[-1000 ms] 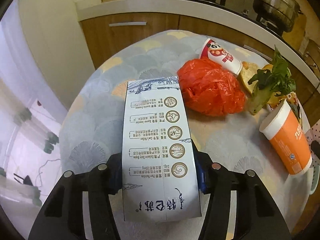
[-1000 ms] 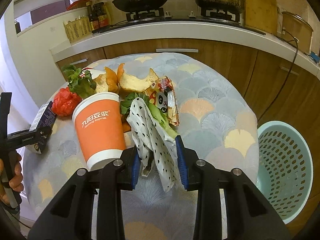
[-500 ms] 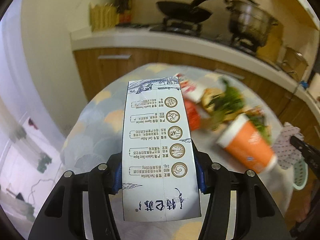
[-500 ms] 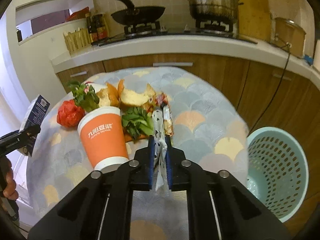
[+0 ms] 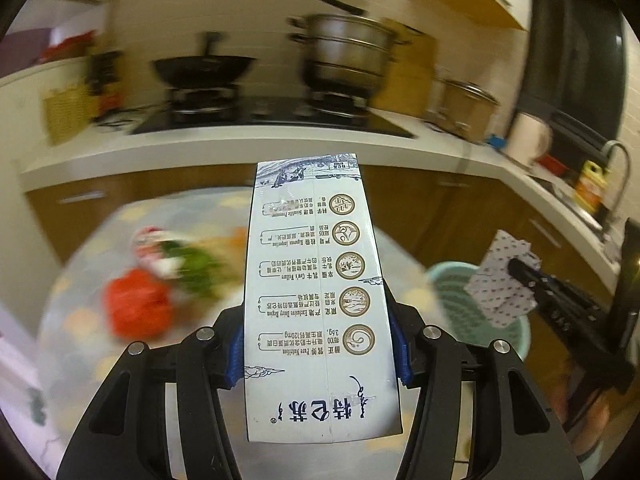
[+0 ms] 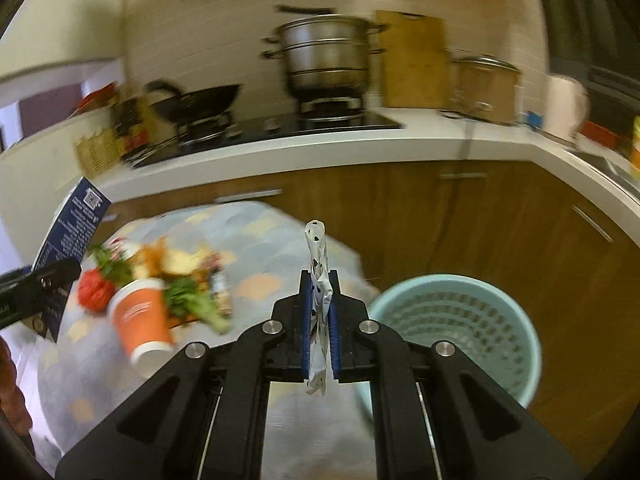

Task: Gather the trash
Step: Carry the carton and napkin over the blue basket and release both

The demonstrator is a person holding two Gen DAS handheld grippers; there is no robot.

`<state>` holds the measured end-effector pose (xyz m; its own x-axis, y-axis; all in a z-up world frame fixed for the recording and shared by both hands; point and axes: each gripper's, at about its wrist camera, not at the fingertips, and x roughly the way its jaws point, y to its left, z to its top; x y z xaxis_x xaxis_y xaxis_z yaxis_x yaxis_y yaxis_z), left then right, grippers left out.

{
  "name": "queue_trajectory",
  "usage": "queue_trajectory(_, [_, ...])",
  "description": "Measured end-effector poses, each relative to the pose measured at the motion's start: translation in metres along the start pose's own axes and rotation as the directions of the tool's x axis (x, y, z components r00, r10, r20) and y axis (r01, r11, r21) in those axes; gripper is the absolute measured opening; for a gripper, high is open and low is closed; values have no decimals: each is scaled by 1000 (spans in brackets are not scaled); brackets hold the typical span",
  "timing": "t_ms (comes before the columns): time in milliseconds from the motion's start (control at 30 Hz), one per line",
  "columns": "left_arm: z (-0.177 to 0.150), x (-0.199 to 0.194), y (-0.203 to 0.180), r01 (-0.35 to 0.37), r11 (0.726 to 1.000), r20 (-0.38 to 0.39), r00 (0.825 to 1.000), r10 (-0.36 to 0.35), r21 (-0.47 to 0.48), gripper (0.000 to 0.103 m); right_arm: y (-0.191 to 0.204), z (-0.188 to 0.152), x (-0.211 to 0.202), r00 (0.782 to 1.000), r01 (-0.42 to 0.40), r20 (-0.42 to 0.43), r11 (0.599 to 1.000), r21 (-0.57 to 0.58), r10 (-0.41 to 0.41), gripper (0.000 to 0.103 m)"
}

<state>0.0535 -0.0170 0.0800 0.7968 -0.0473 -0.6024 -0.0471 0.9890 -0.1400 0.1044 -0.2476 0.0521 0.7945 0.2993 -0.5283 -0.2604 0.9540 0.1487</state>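
Your round patterned counter [image 6: 276, 240] sits before wooden cabinets, leftovers blurred at its left. Your left hand-held gripper [image 5: 318, 354] clamps the milk carton [image 5: 316, 292], long axis pointing away. Your right hand-held gripper [image 6: 319, 320] pinches the dotted wrapper [image 6: 318, 276] upright, beside the teal basket [image 6: 456, 328].

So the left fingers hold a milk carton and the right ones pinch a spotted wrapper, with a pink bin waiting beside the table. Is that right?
Nearly. The bin is pale blue-green, not pink, as the right wrist view shows. The rest holds: the left fingers clamp the milk carton, and the right fingers pinch the spotted wrapper, with the bin beside the table.
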Motion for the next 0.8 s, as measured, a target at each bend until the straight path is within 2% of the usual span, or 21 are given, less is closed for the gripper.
queue_trajectory(133, [6,33,-50,109,992,-60,993,-105,62,53,-44,-4,-2,998,64,-7,994,87,-63,6])
queue_trajectory(233, [8,59,-83,185,979,-109,979,-175,90,53,-74,-12,-1,995,95,-29,984,152,-92,6])
queue_trajectory(333, [5,87,-112,260,960,-174,955,-239,107,53,-101,-23,4,992,121,-58,971,204,-111,6])
queue_trajectory(367, [3,100,-123,292,950,-206,942,-265,112,53,-109,-27,7,990,132,-75,967,218,-119,6])
queue_trajectory(433, [-2,116,-135,319,941,-237,928,-287,111,53,-120,-34,15,986,153,-106,959,240,-131,6])
queue_trajectory(467, [-6,129,-143,341,933,-263,916,-304,112,53,-127,-40,20,983,160,-124,954,253,-131,6])
queue_trajectory(633, [-21,168,-160,365,924,-316,895,-313,117,53,-148,-62,44,967,188,-224,935,302,-122,6])
queue_trajectory(733, [-30,193,-163,381,921,-370,870,-325,87,53,-152,-71,55,955,207,-268,928,310,-123,6])
queue_trajectory(800, [-35,201,-162,373,925,-390,865,-316,78,55,-155,-75,62,948,212,-295,923,320,-116,7])
